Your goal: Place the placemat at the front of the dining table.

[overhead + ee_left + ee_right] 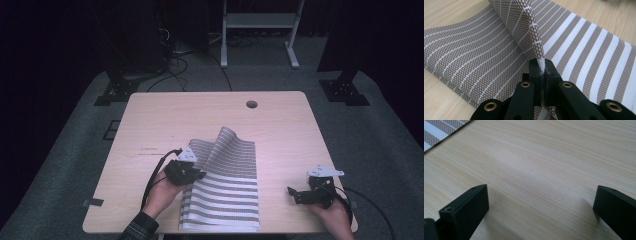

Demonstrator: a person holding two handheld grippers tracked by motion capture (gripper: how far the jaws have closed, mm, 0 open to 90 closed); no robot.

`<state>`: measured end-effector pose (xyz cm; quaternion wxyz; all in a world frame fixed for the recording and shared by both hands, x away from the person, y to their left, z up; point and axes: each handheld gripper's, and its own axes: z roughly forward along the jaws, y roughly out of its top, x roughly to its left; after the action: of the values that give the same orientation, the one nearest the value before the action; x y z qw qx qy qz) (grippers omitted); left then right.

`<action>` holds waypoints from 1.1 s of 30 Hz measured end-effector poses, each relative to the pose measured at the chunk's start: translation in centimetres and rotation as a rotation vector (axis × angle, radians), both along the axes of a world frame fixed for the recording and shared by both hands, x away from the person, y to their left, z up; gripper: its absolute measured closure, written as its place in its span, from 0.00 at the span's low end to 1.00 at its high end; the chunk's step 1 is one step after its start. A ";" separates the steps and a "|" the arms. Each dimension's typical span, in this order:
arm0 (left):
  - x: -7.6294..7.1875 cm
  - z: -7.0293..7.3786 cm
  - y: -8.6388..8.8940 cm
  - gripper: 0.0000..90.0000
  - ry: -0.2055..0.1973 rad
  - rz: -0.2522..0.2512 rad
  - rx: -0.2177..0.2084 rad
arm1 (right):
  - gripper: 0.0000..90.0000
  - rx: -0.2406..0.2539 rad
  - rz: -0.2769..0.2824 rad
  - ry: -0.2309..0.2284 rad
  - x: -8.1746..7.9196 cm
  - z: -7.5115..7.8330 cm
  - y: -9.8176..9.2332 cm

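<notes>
A brown and white striped woven cloth (227, 185) lies on the wooden table (150, 120) near its front edge, with its upper layer lifted and curling back. My left gripper (199, 175) is shut on the left edge of that lifted layer. In the left gripper view the jaws of the left gripper (543, 68) pinch the cloth (584, 55) edge, which rises in a fold above them. My right gripper (292, 192) rests low over bare table at the front right, apart from the cloth. In the right gripper view my right gripper (541, 202) is wide open over bare wood.
A round cable hole (251, 104) sits near the table's far edge. Beyond the table stand a white frame (260, 30), dark stands and loose cables on grey carpet. A corner of the cloth (439, 130) shows at the top left of the right gripper view.
</notes>
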<state>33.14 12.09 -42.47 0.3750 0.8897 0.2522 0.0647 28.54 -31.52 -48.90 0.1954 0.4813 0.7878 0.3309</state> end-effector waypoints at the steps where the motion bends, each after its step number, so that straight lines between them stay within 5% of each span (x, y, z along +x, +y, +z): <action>1: 0.1 0.2 -0.1 0.97 -0.001 -0.001 -0.004 | 0.00 0.000 0.000 0.000 0.0 0.0 0.0; 33: 2.5 2.0 -4.2 0.98 -0.005 -0.035 -0.044 | 0.00 0.000 0.000 0.000 0.0 0.0 0.0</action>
<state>35.61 7.85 -40.45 0.3964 0.8853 0.2369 0.0548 28.54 -31.52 -48.90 0.1955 0.4811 0.7879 0.3310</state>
